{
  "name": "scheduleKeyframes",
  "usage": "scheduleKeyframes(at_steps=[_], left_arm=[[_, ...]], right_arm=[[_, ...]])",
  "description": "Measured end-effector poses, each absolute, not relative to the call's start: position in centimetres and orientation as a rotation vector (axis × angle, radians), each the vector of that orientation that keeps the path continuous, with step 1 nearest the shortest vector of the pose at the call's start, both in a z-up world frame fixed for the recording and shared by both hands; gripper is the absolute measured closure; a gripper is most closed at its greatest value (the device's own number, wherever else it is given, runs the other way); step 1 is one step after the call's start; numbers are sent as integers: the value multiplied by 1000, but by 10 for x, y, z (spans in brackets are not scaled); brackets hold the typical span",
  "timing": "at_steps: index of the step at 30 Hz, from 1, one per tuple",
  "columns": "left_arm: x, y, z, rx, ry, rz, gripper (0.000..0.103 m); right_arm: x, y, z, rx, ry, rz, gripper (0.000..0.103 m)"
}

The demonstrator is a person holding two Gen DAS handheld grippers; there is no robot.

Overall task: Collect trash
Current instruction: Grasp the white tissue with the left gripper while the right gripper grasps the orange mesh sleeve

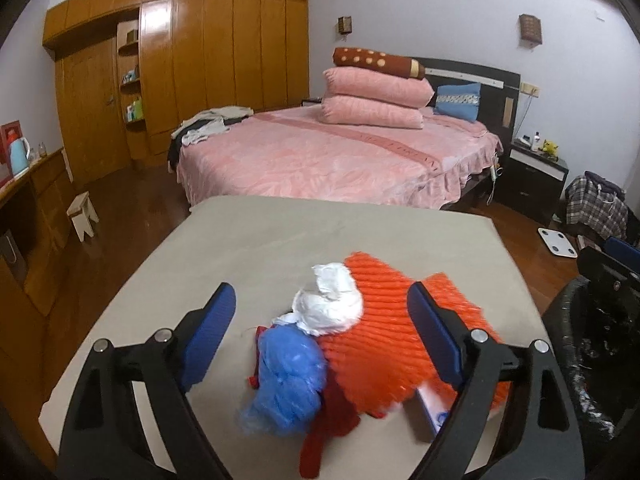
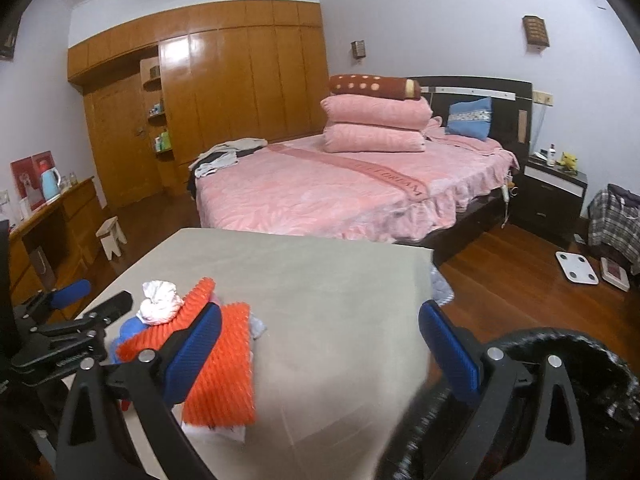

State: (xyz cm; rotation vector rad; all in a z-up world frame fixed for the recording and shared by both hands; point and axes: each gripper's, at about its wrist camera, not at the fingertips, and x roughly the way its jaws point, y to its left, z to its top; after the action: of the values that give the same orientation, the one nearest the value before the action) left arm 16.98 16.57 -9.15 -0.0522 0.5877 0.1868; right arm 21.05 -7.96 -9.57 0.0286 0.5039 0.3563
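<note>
- A heap of trash is lying on the beige table [image 1: 256, 240], toward its near side: an orange ribbed net [image 1: 392, 328] is spreading across the middle, a crumpled white wad [image 1: 332, 304] is sitting on its far left edge, and a blue plastic bag [image 1: 288, 380] is resting just in front of the wad, touching both.
- A red scrap [image 1: 332, 428] is poking out from under the blue bag and the net, and a small white box [image 1: 430, 404] is showing at the net's near right edge.
- The left gripper [image 1: 322, 304] is hanging over the heap with its blue pads [image 1: 212, 320] spread wide, one on each side of the pile and gripping nothing.
- The right gripper [image 2: 322, 320] is also standing wide open and empty; in its own view its left pad [image 2: 200, 344] is overlapping the orange net, while the right pad is hanging past the table's right edge.
- A bin lined with a black bag [image 2: 560, 360] is standing just beside the table on the right, under the right gripper.
- Beyond the table a bed with a pink cover [image 1: 320, 160] is carrying stacked pink pillows [image 1: 376, 100], and a wooden wardrobe [image 1: 224, 52] is filling the far wall.
</note>
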Motion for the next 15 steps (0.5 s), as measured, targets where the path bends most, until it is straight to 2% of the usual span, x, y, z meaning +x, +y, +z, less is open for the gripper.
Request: scheduleKeyframes(at_steps=[5,8,10,15], left_arm=[[194,174,-106,-65,619,180,23],[204,176,-115,-71,644,164,29],[208,177,-120,-81,656,152,35],[211,176,-127,-98,674,108,58]], right_arm=[[220,-65,-103,13,518,363,6],[224,-61,-105,4,525,363,6],[225,-59,-107,-1,529,363,6],[225,-57,-109,-5,538,361,6]])
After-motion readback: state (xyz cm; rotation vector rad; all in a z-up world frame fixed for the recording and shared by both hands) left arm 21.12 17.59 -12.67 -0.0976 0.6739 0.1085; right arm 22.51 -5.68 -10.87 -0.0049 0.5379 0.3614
